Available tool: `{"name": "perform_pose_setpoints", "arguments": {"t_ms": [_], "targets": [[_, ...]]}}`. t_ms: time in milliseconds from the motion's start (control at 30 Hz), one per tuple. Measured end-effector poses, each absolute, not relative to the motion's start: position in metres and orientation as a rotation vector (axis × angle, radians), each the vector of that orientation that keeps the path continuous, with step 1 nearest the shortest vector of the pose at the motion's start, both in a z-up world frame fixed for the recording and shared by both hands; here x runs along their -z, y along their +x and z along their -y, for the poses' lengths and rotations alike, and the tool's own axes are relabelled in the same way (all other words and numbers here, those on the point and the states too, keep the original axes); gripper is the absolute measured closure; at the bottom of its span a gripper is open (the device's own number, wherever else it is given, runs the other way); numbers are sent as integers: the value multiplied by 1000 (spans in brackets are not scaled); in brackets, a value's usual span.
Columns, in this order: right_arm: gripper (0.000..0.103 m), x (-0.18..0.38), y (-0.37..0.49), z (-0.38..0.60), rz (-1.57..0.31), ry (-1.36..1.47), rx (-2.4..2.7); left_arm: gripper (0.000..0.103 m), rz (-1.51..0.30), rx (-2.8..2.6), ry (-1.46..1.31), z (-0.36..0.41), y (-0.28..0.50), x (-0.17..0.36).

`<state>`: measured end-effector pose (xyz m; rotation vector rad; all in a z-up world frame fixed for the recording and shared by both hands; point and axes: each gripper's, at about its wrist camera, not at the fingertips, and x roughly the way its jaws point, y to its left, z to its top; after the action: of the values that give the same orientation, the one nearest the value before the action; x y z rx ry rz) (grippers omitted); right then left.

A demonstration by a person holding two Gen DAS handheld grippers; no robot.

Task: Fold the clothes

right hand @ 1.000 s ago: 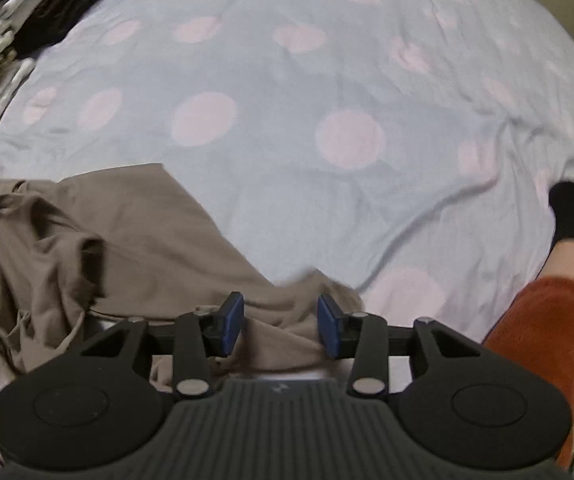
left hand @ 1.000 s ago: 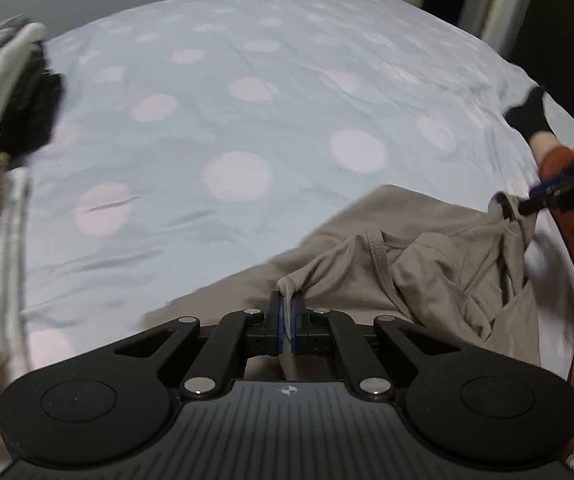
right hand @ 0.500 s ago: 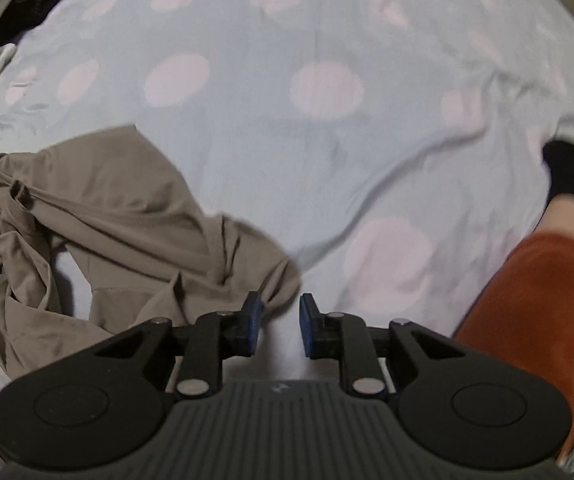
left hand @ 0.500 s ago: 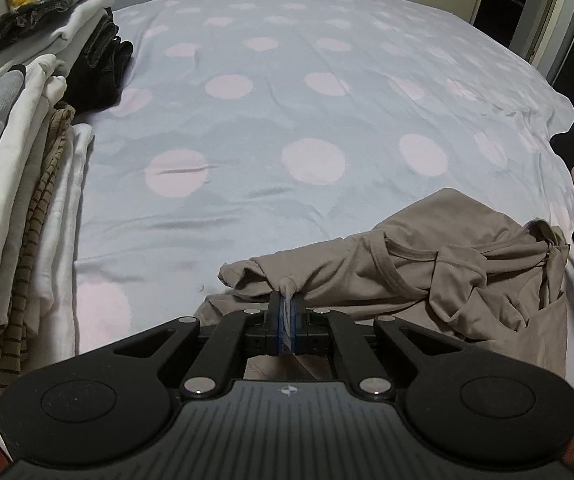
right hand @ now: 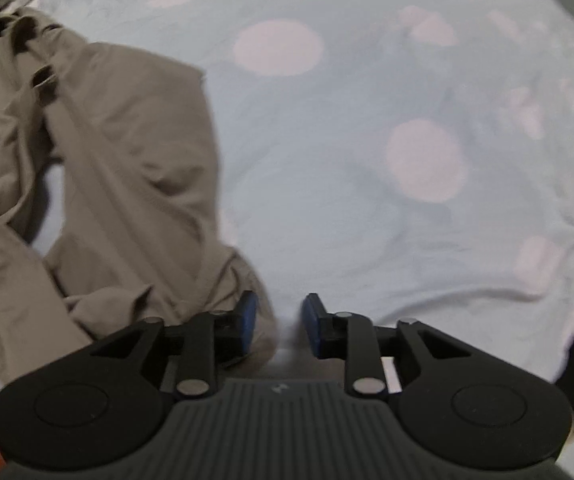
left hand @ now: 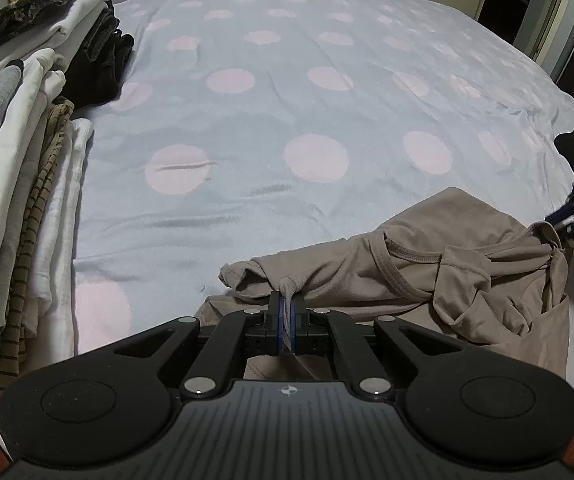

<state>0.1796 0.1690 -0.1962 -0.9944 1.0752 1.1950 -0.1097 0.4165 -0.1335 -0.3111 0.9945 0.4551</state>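
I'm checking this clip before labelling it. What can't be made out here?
- Shirt: bunched, its shape is hidden; the right wrist view blurs it.
- Left gripper: shut on the shirt, the held part is hidden.
- Clothes pile: cut off at the left wrist view's edge.
- Right gripper: open.

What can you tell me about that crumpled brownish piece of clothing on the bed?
The taupe shirt looks like thin, soft knit with a stitched neckline. It lies unfolded and bunched on the spotted bedsheet. The left gripper has its jaws shut on a pinch of its edge; the right gripper is open at its other side.
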Motion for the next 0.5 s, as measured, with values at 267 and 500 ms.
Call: {"name": "perform_pose_setpoints", "arguments": {"t_ms": [267,500], "targets": [[80,201,175,-158,-1099,-972,-1206,100,-1000,-459,-320,-417,-108,137],[97,169,170,-143,-1002,-881,-1144,100,-933,-468,-325,-410,-117,117]]}}
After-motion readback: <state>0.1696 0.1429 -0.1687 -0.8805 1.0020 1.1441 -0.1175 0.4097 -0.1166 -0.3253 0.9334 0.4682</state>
